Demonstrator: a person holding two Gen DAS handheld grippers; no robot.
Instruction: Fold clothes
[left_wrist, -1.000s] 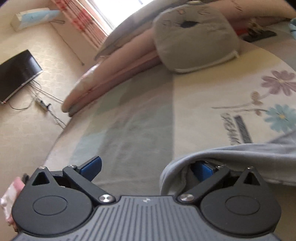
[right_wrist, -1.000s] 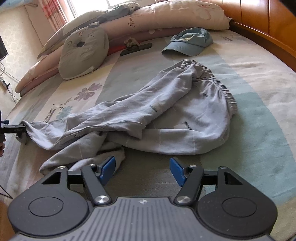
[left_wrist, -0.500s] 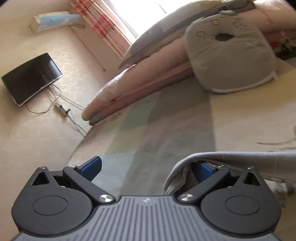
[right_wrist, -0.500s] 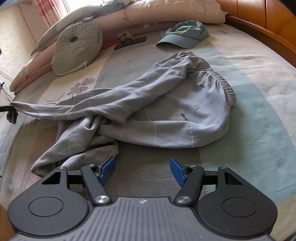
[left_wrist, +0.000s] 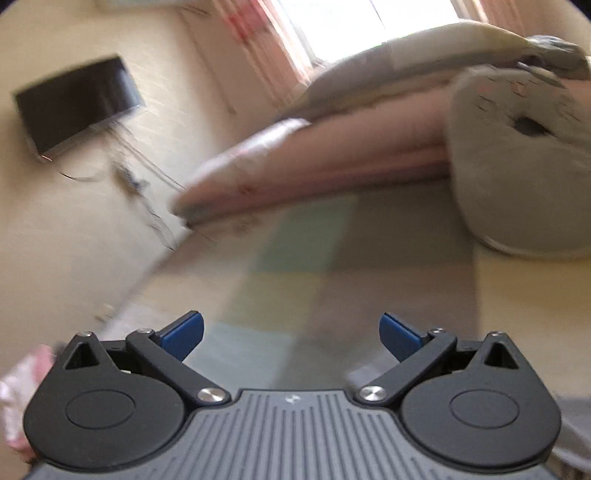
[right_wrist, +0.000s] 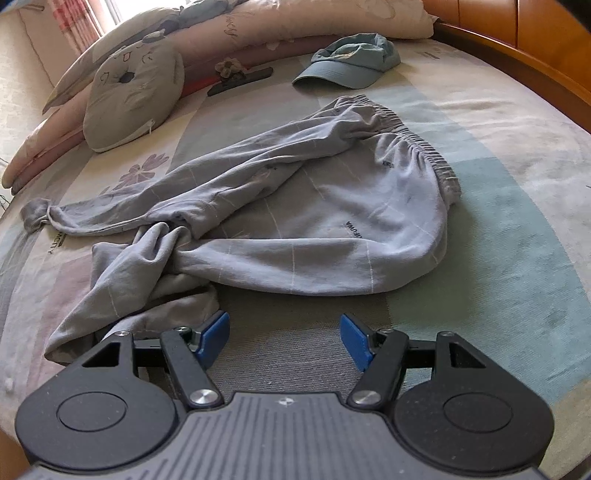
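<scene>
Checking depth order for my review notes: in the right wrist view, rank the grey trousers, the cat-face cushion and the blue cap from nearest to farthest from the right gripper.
1. Grey trousers: just ahead of the right gripper, one leg end beside its left finger.
2. Cat-face cushion: far left, against the pillows.
3. Blue cap: far back, right of centre.
The cushion and cap are close; the cap looks slightly farther.

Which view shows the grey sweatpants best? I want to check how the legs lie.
The right wrist view: the grey sweatpants lie there whole, legs crossed and bunched. The blurred left wrist view shows at most a grey scrap at its lower right edge.
</scene>
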